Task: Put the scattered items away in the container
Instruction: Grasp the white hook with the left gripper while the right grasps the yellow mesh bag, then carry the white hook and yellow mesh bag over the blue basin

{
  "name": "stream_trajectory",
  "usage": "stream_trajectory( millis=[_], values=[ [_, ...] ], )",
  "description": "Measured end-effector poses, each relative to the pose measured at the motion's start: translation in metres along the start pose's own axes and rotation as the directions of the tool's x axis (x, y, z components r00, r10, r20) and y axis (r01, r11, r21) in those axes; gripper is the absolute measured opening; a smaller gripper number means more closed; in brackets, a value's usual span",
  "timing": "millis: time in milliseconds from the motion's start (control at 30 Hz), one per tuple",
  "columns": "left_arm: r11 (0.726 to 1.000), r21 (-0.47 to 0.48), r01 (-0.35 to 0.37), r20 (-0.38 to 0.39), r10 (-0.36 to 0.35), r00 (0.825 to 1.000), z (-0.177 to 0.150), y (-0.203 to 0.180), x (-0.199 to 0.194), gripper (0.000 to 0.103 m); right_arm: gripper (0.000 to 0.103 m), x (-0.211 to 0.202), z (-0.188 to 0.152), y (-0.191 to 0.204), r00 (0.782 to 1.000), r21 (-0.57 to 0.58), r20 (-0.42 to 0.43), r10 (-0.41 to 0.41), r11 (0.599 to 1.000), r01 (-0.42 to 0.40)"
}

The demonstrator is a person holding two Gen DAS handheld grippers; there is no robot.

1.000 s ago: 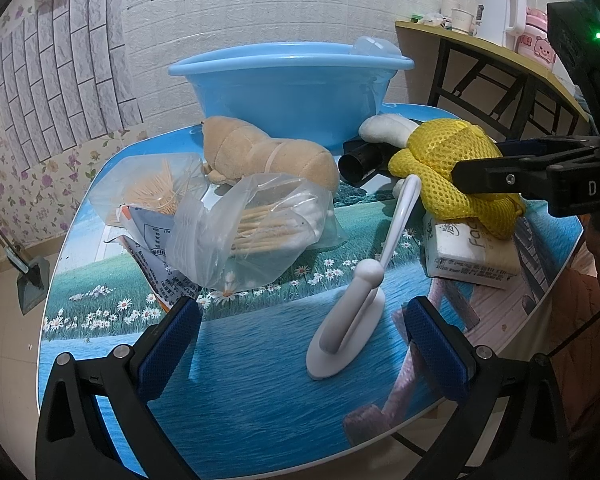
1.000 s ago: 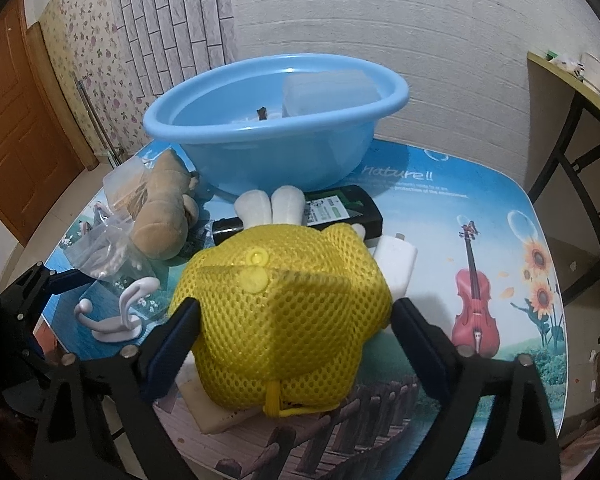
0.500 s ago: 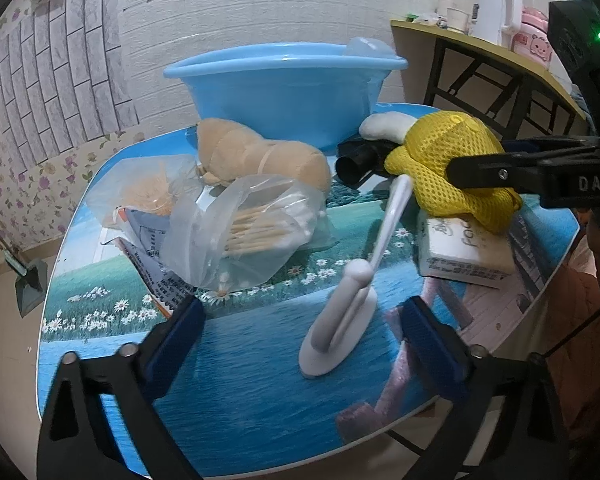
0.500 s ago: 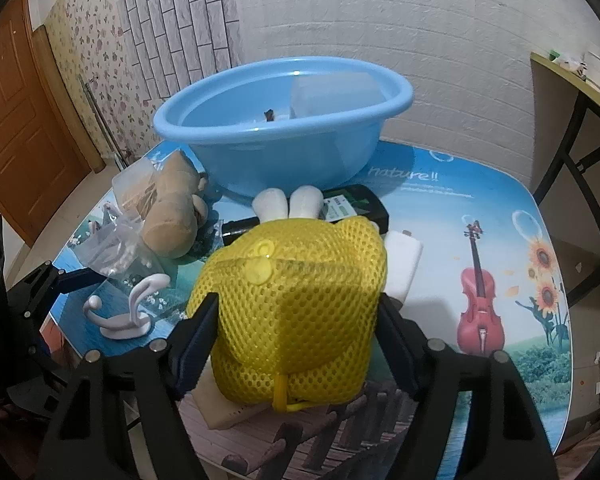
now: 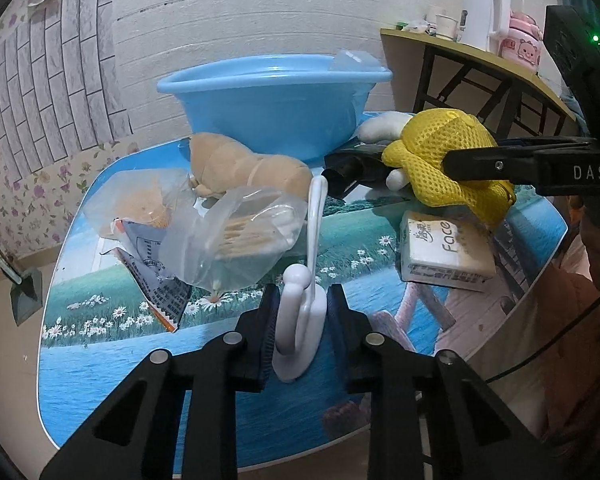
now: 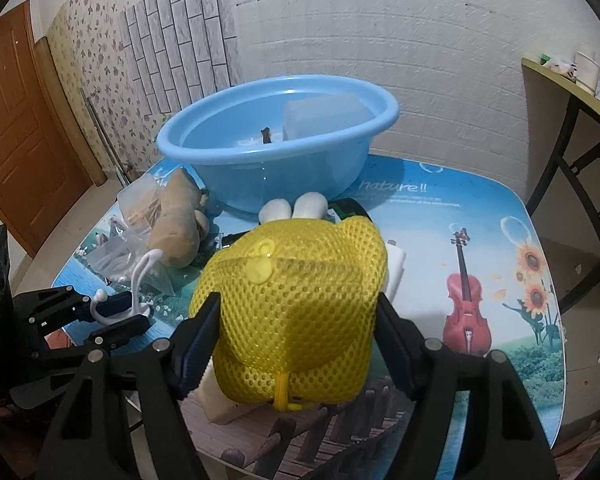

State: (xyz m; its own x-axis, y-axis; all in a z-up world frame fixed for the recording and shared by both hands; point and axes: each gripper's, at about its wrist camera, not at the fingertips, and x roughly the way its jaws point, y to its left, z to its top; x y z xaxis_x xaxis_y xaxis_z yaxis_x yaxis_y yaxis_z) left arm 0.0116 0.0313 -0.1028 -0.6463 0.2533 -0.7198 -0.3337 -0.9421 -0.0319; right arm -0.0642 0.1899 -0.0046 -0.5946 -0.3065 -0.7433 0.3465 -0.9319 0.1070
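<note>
The left claw (image 5: 302, 312) is clamped on the white hook (image 5: 300, 320) at the table's (image 5: 100, 364) near edge. Right claw (image 6: 296, 340) grips the yellow mesh toy (image 6: 296, 300) above a tissue pack (image 5: 444, 252) reading "Face". Farther back sits the blue basin (image 6: 276, 152).

The left wrist view is taken low and close over the near edge of the bench (image 5: 100, 368), aimed obliquely downward and forward. The right wrist view is taken from further right, similarly tilted. The blue basin (image 5: 272, 120) (image 6: 300, 176), the white hook (image 5: 304, 312) (image 6: 140, 280) and the yellow mesh item (image 5: 440, 160) (image 6: 296, 312) are shared by both views.
</note>
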Motion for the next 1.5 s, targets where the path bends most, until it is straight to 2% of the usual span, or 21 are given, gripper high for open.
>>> stream_trajectory(
  millis=[167,500,1000,1233,1500],
  values=[
    [1.0,-0.003,0.013,0.025,-0.013,1.0,0.003,0.0,-0.008,0.021,0.072,-0.005,0.001,-0.001,1.0,0.001,0.015,0.006,1.0,-0.006],
    [0.997,-0.058,0.045,0.082,-0.04,0.996,0.023,0.011,-0.038,0.021,0.07,-0.041,0.01,0.005,0.992,-0.021,0.116,0.041,0.999,-0.039],
    [0.994,-0.107,-0.01,0.209,0.032,0.977,0.067,0.031,-0.077,0.021,0.07,-0.055,0.026,0.01,0.984,-0.033,0.162,0.073,0.997,-0.069],
    [0.995,-0.096,-0.012,0.228,0.033,0.973,0.092,0.037,-0.07,0.021,0.07,-0.051,0.046,0.008,0.98,-0.031,0.18,0.085,0.996,-0.081],
    [0.998,-0.068,0.009,0.222,0.007,0.975,0.131,0.038,-0.036,0.021,0.07,-0.028,0.077,-0.006,0.981,-0.015,0.178,0.072,0.997,-0.071]
  ],
)
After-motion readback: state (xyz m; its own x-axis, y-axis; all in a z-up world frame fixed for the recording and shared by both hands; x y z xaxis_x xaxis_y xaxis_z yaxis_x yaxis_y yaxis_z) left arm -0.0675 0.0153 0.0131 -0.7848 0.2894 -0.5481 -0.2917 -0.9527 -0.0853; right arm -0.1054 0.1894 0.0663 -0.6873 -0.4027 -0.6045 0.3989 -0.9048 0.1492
